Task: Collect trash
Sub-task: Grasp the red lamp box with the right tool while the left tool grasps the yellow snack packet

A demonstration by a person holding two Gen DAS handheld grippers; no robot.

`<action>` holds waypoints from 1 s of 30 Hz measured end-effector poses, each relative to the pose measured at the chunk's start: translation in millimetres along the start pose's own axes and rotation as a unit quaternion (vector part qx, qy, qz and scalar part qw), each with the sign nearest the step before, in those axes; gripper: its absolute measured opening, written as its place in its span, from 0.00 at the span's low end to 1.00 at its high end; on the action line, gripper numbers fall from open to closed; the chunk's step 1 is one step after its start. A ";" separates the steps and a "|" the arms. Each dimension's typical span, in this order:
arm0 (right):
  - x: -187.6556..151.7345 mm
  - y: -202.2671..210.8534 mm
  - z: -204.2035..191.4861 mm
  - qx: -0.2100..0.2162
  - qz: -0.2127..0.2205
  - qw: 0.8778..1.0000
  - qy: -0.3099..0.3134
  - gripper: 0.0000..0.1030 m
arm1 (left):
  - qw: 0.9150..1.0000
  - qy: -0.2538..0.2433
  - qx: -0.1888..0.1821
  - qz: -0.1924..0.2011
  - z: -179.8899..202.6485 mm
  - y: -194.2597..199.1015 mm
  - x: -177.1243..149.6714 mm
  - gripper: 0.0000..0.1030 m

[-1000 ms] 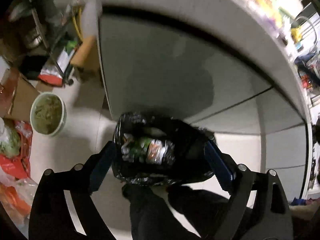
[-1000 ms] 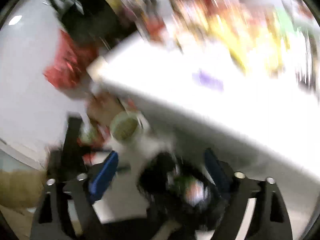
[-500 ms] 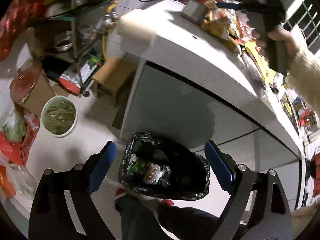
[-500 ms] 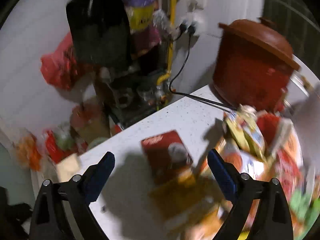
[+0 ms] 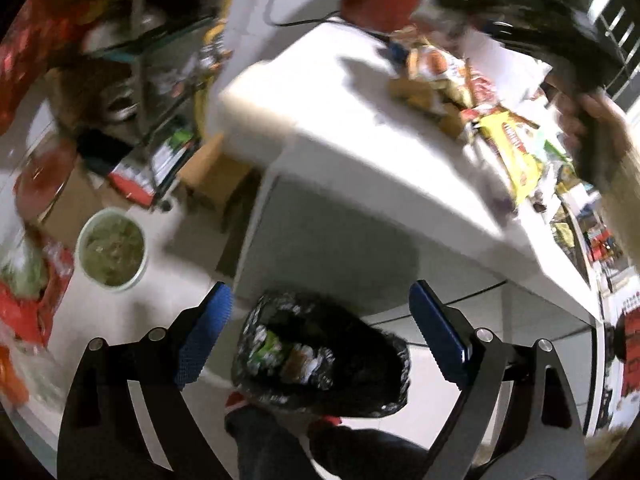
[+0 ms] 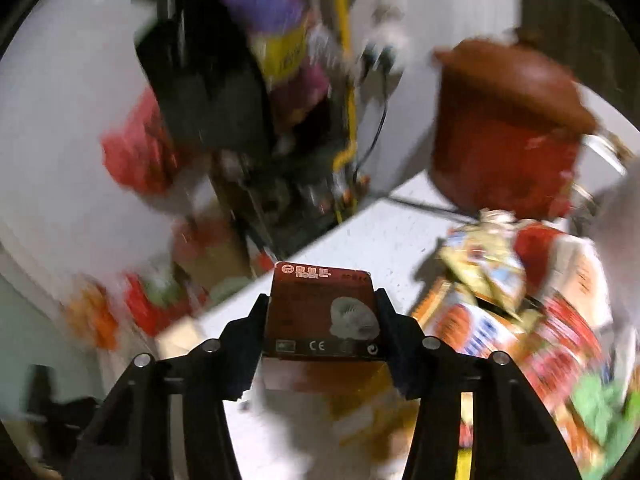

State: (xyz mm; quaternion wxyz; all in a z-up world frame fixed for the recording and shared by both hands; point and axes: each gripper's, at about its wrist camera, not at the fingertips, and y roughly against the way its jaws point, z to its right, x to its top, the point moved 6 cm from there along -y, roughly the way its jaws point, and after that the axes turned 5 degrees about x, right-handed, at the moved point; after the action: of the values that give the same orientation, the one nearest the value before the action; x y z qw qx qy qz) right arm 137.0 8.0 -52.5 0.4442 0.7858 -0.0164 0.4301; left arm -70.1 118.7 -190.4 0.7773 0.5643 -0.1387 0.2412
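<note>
My left gripper (image 5: 318, 332) is open and empty, hanging above a black trash bag (image 5: 320, 354) on the floor that holds crumpled wrappers. My right gripper (image 6: 322, 322) is shut on a red cardboard box (image 6: 320, 314) with a white round picture, held over the white counter (image 6: 380, 240). Several snack wrappers (image 6: 500, 304) lie in a heap to the right of the box. In the left wrist view the right gripper's black body (image 5: 540, 28) and the hand show above the counter (image 5: 340, 140) with its wrappers (image 5: 500, 132).
A dark red cooker pot (image 6: 508, 132) stands at the counter's back right with a cord. On the floor left of the counter are a green bowl (image 5: 112, 248), red bags (image 5: 36, 292) and a cluttered metal rack (image 5: 160, 92).
My right gripper has closed on the red box, which lay free between open fingers half a second ago. My left gripper has tilted up, bringing more of the countertop into view.
</note>
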 end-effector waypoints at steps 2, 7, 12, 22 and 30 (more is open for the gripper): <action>-9.3 37.0 6.0 0.006 0.029 0.999 -0.027 0.49 | 1.000 -0.005 -0.020 0.006 16.5 -7.1 23.8 0.85; -49.9 109.5 31.4 -0.001 0.069 0.992 -0.105 0.49 | 0.997 -0.066 -0.022 0.028 64.6 -33.3 93.4 0.85; -94.7 149.5 43.2 -0.025 0.090 0.984 -0.151 0.49 | 0.994 -0.104 0.005 0.020 92.8 -71.5 145.8 0.85; -146.9 165.8 57.1 -0.027 0.104 0.971 -0.214 0.49 | 0.990 -0.124 0.065 -0.003 102.8 -120.6 173.3 0.85; -147.0 160.4 55.7 -0.008 0.109 0.968 -0.228 0.49 | 0.985 -0.154 0.074 0.017 98.9 -111.6 167.6 0.45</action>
State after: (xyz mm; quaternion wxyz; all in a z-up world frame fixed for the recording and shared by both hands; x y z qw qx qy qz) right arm 15.8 -181.1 -57.4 0.3850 0.8531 -0.2062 0.2856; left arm 136.5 34.5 -167.0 0.6984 0.6484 -0.2481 0.1739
